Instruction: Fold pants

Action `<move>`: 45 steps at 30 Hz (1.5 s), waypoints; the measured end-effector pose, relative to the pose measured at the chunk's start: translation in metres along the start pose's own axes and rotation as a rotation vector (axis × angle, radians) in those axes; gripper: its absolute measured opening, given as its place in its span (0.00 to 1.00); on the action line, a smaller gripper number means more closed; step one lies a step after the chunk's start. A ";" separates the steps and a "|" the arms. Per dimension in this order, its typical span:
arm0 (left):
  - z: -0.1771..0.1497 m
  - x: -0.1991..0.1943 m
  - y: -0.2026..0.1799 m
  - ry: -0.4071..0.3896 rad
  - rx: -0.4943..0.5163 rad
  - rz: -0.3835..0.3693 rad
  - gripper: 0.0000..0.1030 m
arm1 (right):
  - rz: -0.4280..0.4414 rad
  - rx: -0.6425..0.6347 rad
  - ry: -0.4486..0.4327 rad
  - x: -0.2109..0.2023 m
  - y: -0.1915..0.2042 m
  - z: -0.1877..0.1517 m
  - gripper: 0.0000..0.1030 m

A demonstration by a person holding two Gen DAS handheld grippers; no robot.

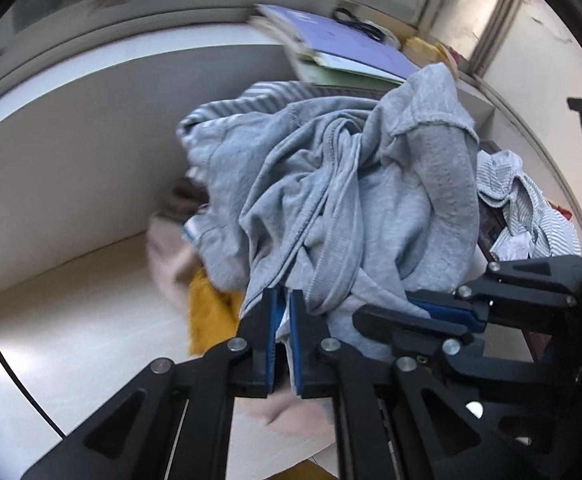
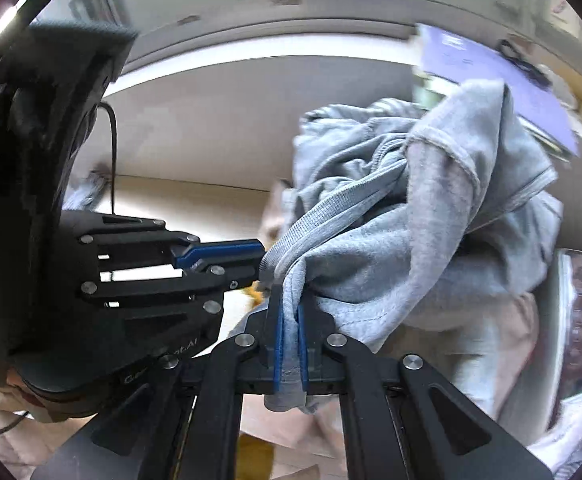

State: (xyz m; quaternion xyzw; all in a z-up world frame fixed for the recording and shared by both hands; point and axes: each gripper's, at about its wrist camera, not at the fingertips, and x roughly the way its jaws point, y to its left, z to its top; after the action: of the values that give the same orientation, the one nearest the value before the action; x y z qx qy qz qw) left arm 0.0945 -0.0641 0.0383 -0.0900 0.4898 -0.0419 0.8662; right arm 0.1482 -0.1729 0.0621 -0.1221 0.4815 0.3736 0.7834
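Light grey pants [image 1: 351, 200] hang crumpled and bunched between both grippers, lifted off the pile below. In the left wrist view my left gripper [image 1: 284, 320] is shut on a fold of grey cloth beside the ribbed waistband, its blue pads pressed close. Just to its right, my right gripper [image 1: 383, 312] is clamped on the same garment. In the right wrist view the pants [image 2: 411, 240] drape up and right from my right gripper [image 2: 290, 320], shut on a thick fold. My left gripper [image 2: 261, 264] pinches the ribbed edge from the left.
A yellow cloth [image 1: 211, 312] and a pinkish cloth [image 1: 167, 256] lie under the pants on the cream tabletop [image 1: 71, 320]. A striped garment [image 1: 531, 200] sits to the right. A stack of books with a purple cover [image 1: 351, 44] stands behind, against the wall.
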 end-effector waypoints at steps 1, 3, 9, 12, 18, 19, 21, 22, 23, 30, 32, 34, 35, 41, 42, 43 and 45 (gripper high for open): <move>-0.004 -0.004 0.006 -0.004 -0.013 0.006 0.05 | 0.013 -0.014 0.000 0.003 0.009 0.002 0.07; -0.015 -0.020 0.024 -0.015 -0.045 0.015 0.05 | 0.034 -0.045 0.000 0.008 0.027 0.008 0.07; -0.045 -0.050 0.084 -0.021 -0.107 0.100 0.05 | 0.112 -0.115 0.015 0.039 0.092 0.020 0.07; -0.061 -0.059 0.117 -0.011 -0.137 0.142 0.05 | 0.149 -0.112 0.041 0.068 0.121 0.025 0.07; -0.099 -0.063 0.184 0.045 -0.182 0.240 0.06 | 0.254 -0.049 0.105 0.129 0.183 0.019 0.07; -0.105 -0.061 0.194 0.060 -0.196 0.238 0.06 | 0.259 -0.022 0.126 0.139 0.189 0.018 0.07; -0.113 -0.058 0.209 0.089 -0.222 0.224 0.09 | 0.245 0.014 0.155 0.157 0.201 0.014 0.09; -0.117 -0.056 0.217 0.103 -0.234 0.212 0.10 | 0.235 0.019 0.164 0.161 0.206 0.013 0.09; -0.118 -0.054 0.221 0.112 -0.240 0.207 0.13 | 0.212 0.019 0.174 0.166 0.210 0.012 0.14; -0.119 -0.042 0.241 0.137 -0.206 0.174 0.41 | 0.058 0.076 0.145 0.166 0.221 -0.007 0.38; -0.114 -0.035 0.244 0.146 -0.195 0.172 0.41 | 0.017 0.103 0.143 0.163 0.206 -0.008 0.38; -0.113 -0.029 0.246 0.153 -0.198 0.156 0.47 | -0.028 0.143 0.149 0.157 0.191 -0.011 0.41; -0.110 -0.025 0.245 0.158 -0.203 0.137 0.53 | -0.042 0.157 0.154 0.157 0.187 -0.010 0.47; -0.099 -0.003 0.236 0.146 -0.208 0.117 0.72 | -0.115 0.209 0.187 0.153 0.144 -0.015 0.59; -0.099 0.004 0.235 0.152 -0.219 0.121 0.72 | -0.118 0.208 0.190 0.153 0.140 -0.014 0.61; -0.098 0.012 0.236 0.161 -0.229 0.117 0.72 | -0.120 0.204 0.189 0.155 0.137 -0.012 0.63; -0.097 0.025 0.237 0.183 -0.245 0.121 0.72 | -0.124 0.195 0.182 0.161 0.132 -0.010 0.66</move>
State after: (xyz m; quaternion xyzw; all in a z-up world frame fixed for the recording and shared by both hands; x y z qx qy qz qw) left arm 0.0206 0.1528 -0.0789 -0.1610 0.5725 0.0624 0.8015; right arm 0.0898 -0.0122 -0.0567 -0.1084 0.5762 0.2630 0.7662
